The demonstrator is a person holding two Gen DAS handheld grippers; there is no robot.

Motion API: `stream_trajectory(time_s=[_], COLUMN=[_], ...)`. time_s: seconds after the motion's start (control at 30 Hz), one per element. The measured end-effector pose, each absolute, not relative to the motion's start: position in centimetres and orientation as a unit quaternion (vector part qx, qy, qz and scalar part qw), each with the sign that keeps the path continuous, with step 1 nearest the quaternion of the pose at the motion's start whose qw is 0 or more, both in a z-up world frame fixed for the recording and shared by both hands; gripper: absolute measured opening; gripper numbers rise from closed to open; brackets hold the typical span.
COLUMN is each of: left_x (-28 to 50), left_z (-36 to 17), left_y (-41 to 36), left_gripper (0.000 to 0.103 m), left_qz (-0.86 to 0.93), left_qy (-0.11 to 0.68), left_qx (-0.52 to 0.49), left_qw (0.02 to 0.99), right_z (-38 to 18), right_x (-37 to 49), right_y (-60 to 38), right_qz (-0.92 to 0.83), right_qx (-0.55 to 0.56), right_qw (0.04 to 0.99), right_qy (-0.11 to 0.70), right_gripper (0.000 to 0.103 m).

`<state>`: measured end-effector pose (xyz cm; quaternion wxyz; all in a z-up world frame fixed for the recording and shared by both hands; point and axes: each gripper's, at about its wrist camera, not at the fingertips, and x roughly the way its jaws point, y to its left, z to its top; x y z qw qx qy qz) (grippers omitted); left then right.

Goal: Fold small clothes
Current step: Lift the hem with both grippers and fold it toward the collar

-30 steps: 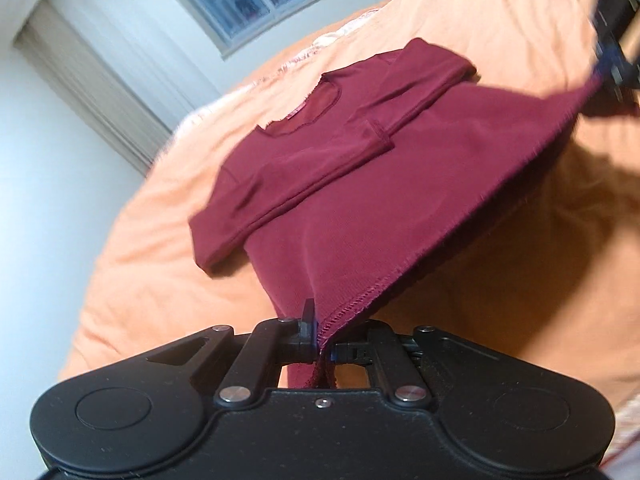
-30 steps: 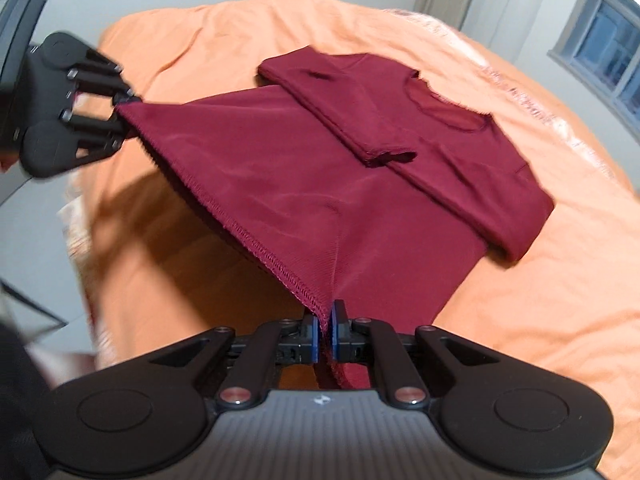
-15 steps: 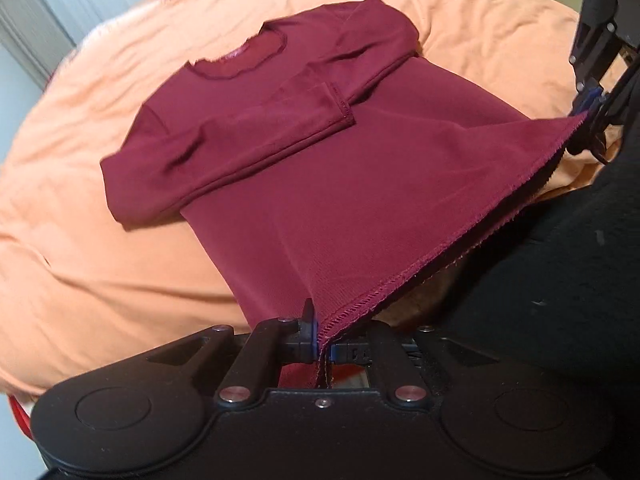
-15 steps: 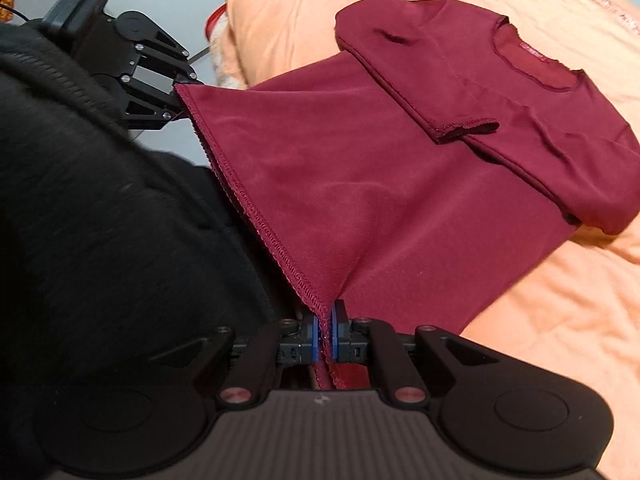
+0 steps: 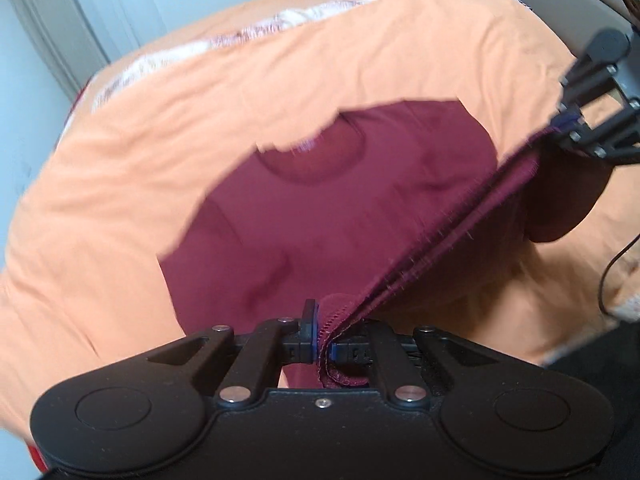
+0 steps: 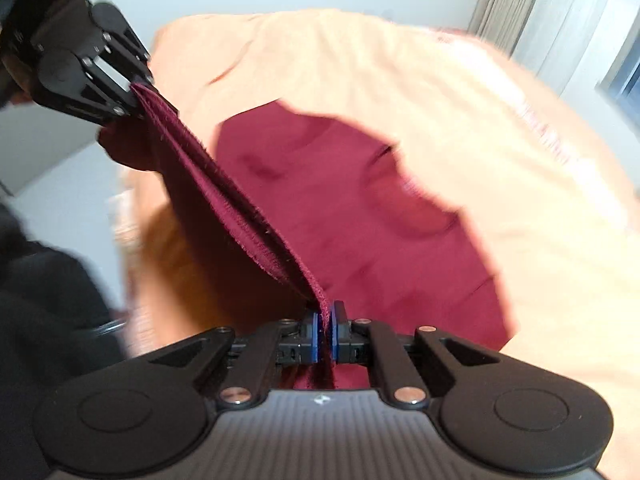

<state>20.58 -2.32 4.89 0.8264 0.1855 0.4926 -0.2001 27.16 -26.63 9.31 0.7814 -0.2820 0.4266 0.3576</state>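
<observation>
now both grippers pinch the hem of a maroon top (image 5: 320,216) above an orange bedspread (image 5: 120,184).

the left gripper (image 5: 322,344) has its blue-padded fingers (image 5: 310,334) drawn narrow onto one hem corner, cloth bunched between them; the right gripper (image 6: 324,334) is likewise clamped on the other corner, its pads (image 6: 314,340) almost meeting with only fabric in the gap. the hem runs taut and raised between the two, stitched edge toward the cameras, while the collar end of the top lies on the bedspread with the neckline visible in the left wrist view. bare orange cover spreads wide beyond and to both sides of the garment; a pale wall and curtain (image 6: 516,8) stand past the far edge. a small logo (image 6: 320,399) marks the right gripper body, too small to read. both views are motion-blurred.
</observation>
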Motion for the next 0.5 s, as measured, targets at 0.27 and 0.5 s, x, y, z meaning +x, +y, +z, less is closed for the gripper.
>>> stream_trajectory(time_s=[0.27,0.5], left_x=[33.5,41.5], left_z=[1.8,-3.0], left_y=[-3.4,-2.5], left_gripper=[0.006,0.006], left_qz=[-0.184,-0.176], left_qy=[0.502,0.554], left_qx=[0.217,0.167], left_qw=[0.816,0.796], right_z=[6.3,2.5], right_x=[40.9,47.0], right_y=[-24.2,-24.3], right_qz=[0.278,0.238], right_qx=[-0.270,-0.250], right_qw=[0.805,0.793], right_qy=[0.449,0.501], right_gripper=[0.007,0.007])
